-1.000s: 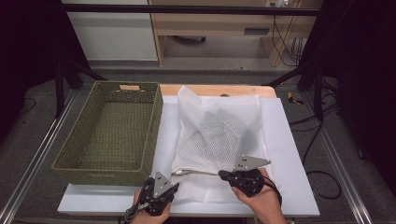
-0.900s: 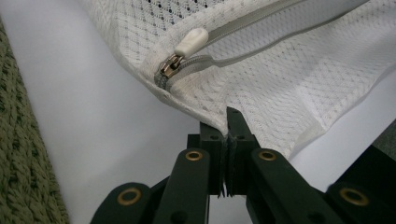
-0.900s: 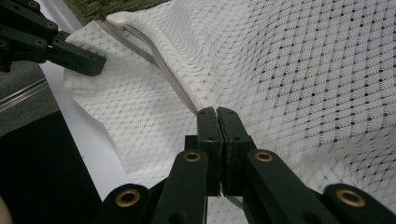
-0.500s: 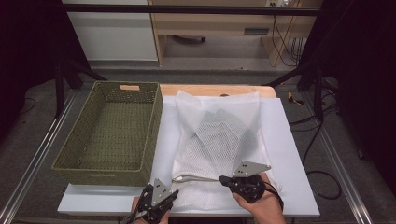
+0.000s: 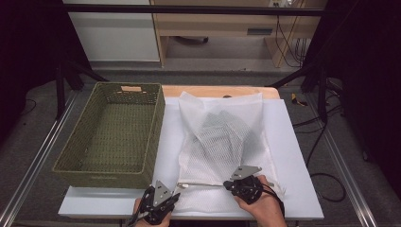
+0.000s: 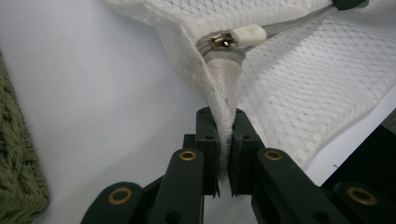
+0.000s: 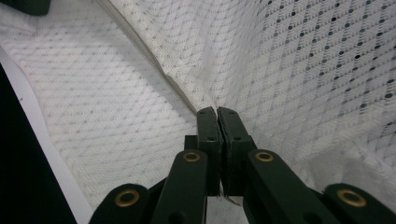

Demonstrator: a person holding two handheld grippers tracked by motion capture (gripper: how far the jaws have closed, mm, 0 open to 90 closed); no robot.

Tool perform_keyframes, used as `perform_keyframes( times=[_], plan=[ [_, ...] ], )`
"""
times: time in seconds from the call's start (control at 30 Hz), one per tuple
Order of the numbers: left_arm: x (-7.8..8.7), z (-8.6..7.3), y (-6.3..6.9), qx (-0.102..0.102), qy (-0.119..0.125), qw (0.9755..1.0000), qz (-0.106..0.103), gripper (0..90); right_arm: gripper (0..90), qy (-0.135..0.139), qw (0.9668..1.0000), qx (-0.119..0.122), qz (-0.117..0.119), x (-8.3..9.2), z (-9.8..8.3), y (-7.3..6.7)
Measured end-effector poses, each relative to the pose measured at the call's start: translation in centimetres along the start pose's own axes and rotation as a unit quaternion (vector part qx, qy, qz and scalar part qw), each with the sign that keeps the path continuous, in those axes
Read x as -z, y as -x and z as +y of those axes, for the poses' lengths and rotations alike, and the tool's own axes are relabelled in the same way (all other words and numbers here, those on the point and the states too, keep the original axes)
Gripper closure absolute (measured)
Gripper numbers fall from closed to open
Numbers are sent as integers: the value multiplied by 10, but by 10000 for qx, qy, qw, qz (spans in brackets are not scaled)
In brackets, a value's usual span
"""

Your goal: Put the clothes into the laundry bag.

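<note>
White mesh laundry bag [image 5: 222, 142] lies flat on the white table [image 5: 293, 156], its near edge toward the person, with something dark and folded showing through the netting. Beside it on the left stands a green woven basket [image 5: 113, 135], just clear of the bag's side.

At the near left corner of the bag, the left gripper [image 5: 158, 201] has a bunched fold of the mesh between its jaws — the left gripper view shows the cloth squeezed in the narrow gap, with the zipper pull [image 6: 236, 37] and its white tab just beyond the tips. Those jaws have just been easing apart a touch, yet the fabric sits pinched between the pads.

The right gripper [image 5: 241, 182] is down on the near edge of the bag, further right along the zipper line [image 5: 203, 185] that runs taut between the two tools. Its jaws are pressed nearly together, nipping a thin ridge of the mesh — the right gripper view shows the fabric [image 7: 299, 74] rising in a crease from the tips.

Both hands come in at the bottom edge of the table.
</note>
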State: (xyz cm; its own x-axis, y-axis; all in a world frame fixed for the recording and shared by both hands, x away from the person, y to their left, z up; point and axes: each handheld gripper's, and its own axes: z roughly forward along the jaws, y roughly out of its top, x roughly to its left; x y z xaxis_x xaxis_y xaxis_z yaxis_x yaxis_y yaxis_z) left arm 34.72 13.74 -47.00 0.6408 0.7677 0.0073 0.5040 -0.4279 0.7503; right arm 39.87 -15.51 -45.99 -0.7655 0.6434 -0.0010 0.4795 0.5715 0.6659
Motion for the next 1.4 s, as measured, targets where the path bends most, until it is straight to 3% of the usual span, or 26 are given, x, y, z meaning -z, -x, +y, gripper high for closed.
perform_keyframes(
  times=[0.1,0.27,0.47,0.67,1.0,1.23,1.4],
  plan=[
    [0,0,0,-38,28,10000,8,798,882,-64,10000,50,-2,-5,0,0],
    [-2,-2,0,-30,-1,10000,48,663,872,-75,10000,47,-1,-11,2,1],
    [-1,0,1,-59,-25,10000,31,549,806,71,9999,88,33,-11,3,1],
    [2,-1,-1,-3,-41,9999,101,458,639,271,9996,38,-28,-5,3,2],
    [10,-2,0,2,46,9998,176,326,324,726,9967,-14,-352,15,2,6],
    [15,-1,3,-28,99,9998,168,251,167,929,9931,16,-721,22,5,8],
    [16,-3,3,10,144,9997,182,229,119,1067,9915,14,-739,26,9,6]
  ],
)
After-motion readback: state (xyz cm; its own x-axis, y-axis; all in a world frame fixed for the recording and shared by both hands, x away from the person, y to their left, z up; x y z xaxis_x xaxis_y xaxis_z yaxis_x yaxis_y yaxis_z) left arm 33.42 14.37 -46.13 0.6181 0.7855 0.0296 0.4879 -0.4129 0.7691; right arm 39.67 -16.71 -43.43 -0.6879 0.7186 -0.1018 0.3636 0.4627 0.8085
